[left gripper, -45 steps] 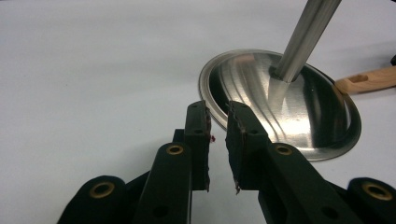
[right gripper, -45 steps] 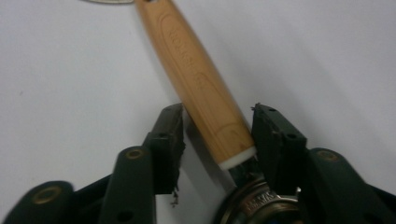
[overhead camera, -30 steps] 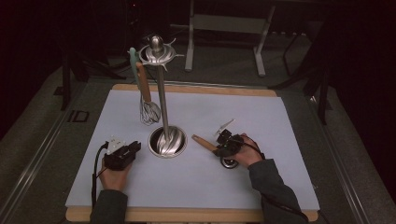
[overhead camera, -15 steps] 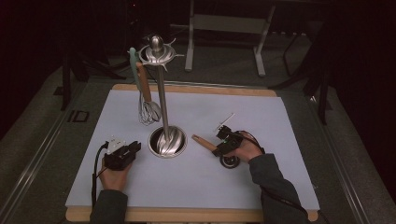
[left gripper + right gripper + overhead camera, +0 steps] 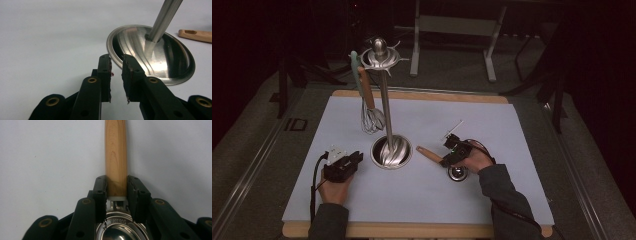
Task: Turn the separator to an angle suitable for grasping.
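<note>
A steel utensil stand [image 5: 391, 151] rises from the white mat on a thin pole [image 5: 385, 110], and a whisk [image 5: 371, 117] with a wooden handle hangs from its top ring. A ladle lies flat to the right of the base, its wooden handle [image 5: 428, 153] [image 5: 115, 155] pointing at the stand and its steel bowl [image 5: 457, 173] [image 5: 120, 230] near my right hand. My right gripper [image 5: 444, 161] [image 5: 117, 180] has just been closing and now presses both pads on the handle, where it meets the bowl. My left gripper [image 5: 354, 159] [image 5: 116, 58] rests left of the base rim [image 5: 150, 52]. Its jaws have been opening a little and stand narrowly apart, with nothing between them.
A teal-handled utensil [image 5: 354, 65] also hangs from the stand's top. The mat lies on a wooden board [image 5: 422, 95]. Metal frame legs [image 5: 452, 45] stand on the dark floor behind the table. Bare mat stretches in front of both hands and to the far right.
My right hand has shifted slightly over the ladle. The ladle, the stand and my left hand stay where they were.
</note>
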`<state>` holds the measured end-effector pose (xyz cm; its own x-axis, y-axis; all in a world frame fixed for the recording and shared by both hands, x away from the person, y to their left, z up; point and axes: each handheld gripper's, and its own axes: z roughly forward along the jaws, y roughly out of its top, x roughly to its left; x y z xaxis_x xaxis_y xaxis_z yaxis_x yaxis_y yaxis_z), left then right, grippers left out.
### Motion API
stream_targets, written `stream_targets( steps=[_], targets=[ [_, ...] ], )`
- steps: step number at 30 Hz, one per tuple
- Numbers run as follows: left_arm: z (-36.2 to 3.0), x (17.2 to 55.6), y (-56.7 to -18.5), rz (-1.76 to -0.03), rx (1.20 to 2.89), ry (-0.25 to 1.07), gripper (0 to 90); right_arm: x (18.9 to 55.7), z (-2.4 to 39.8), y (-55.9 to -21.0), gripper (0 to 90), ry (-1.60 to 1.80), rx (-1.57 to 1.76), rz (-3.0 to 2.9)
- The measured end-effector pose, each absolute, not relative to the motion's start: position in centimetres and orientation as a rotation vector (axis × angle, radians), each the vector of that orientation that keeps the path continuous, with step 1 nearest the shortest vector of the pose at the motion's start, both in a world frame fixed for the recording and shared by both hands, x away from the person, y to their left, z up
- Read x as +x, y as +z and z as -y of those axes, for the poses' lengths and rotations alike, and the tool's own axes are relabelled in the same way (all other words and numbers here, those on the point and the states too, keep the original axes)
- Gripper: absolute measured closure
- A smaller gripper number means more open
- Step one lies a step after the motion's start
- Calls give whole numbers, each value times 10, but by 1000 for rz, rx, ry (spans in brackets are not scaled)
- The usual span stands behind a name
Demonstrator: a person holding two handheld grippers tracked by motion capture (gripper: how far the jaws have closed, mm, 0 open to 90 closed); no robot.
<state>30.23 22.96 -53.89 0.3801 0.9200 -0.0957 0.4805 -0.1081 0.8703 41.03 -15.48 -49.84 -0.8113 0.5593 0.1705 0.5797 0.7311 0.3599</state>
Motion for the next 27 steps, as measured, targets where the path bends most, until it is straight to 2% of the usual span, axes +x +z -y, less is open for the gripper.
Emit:
stream_targets(
  steps=[27],
  targets=[
    [-230,302,-539,-1238,1741,614,766,411,149,-498,702,-553,-959,2877]
  ],
)
